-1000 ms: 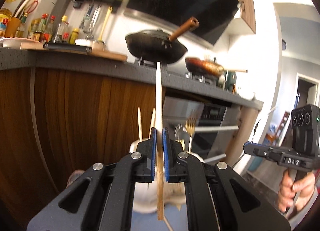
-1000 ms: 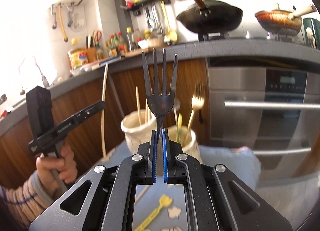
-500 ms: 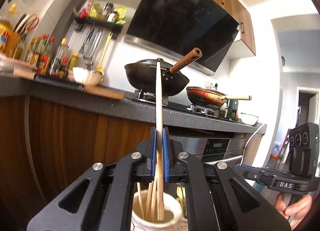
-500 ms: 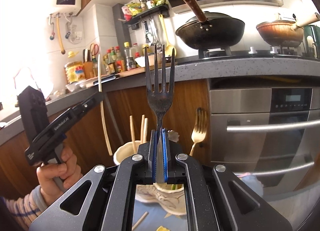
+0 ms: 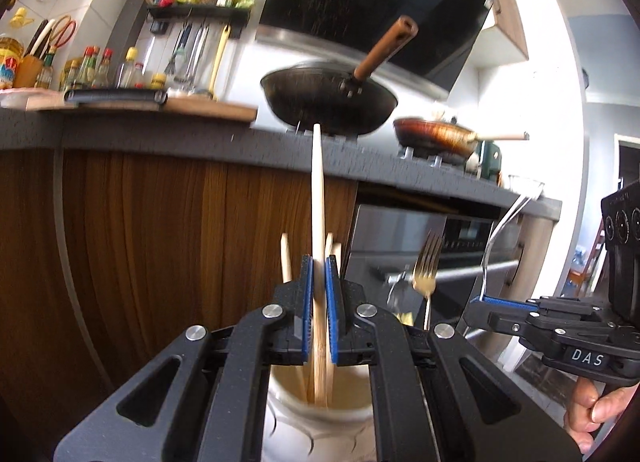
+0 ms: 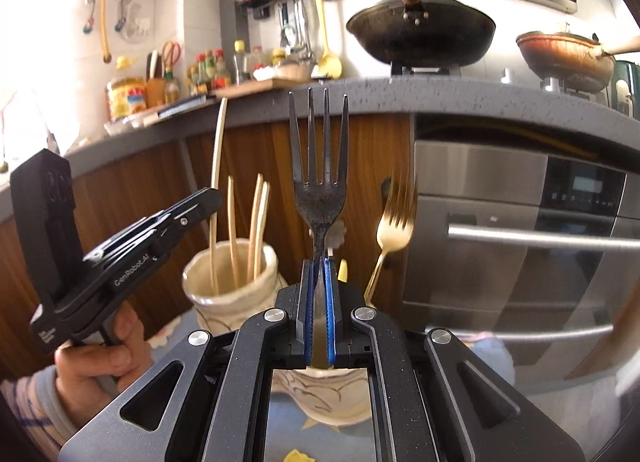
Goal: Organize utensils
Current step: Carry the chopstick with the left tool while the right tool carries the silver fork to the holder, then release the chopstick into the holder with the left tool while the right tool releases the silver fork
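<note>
My left gripper [image 5: 319, 274] is shut on a wooden chopstick [image 5: 317, 197], held upright with its lower end inside a cream ceramic holder [image 5: 320, 418] that holds other chopsticks. My right gripper [image 6: 319, 274] is shut on a dark metal fork [image 6: 319, 165], tines up, above a second cream holder [image 6: 320, 390]. A gold fork [image 6: 394, 221] stands in that second holder. The chopstick holder [image 6: 230, 286] shows to the left in the right wrist view, with the left gripper [image 6: 200, 201] over it. The right gripper [image 5: 492, 302] shows at the right of the left wrist view.
Behind stands a wooden cabinet front [image 5: 160, 242] under a grey counter [image 5: 160, 137] with a black wok [image 5: 332, 101], a brown pan [image 5: 436, 139], bottles and a cutting board. A steel oven [image 6: 520, 242] is at the right. The holders stand on a blue patterned surface [image 6: 320, 434].
Both grippers have come down from half a second ago. The chopstick's lower end has gone deeper into the cream holder, and the dark fork has come down towards the second holder.
</note>
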A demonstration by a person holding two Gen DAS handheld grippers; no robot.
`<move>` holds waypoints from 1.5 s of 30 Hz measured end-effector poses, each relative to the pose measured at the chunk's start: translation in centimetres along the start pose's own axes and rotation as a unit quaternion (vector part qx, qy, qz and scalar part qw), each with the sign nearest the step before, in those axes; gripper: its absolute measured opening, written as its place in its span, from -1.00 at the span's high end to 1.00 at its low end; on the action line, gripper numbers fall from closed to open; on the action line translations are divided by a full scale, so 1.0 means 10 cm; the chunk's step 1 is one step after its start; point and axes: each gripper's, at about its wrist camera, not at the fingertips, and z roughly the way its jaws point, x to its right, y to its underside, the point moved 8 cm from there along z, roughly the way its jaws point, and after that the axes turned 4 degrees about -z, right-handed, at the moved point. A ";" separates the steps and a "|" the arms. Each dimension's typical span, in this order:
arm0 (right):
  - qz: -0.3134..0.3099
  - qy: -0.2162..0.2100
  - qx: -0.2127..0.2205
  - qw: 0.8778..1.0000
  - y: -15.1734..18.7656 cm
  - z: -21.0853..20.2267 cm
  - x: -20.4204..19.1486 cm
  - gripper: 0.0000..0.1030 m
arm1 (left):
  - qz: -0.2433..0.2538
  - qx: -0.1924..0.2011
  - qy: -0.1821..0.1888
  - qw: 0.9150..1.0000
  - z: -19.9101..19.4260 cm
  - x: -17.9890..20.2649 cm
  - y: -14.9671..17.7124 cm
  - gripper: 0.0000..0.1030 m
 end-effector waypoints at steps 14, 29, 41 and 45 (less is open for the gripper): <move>0.015 0.002 -0.057 0.998 0.33 0.36 0.05 0.88 | 0.017 -0.067 -0.042 0.997 0.12 -0.08 0.29 0.88; 0.028 0.006 -0.054 0.998 0.39 0.42 0.12 0.82 | 0.022 -0.069 -0.039 0.997 0.09 -0.06 0.27 0.74; 0.026 0.009 -0.033 0.999 0.36 0.22 0.12 0.65 | 0.035 -0.041 -0.034 0.998 -0.23 -0.04 0.15 -0.03; 0.031 0.009 -0.033 0.999 0.40 0.19 0.15 0.64 | 0.040 -0.036 -0.038 0.998 -0.33 -0.03 0.13 -0.12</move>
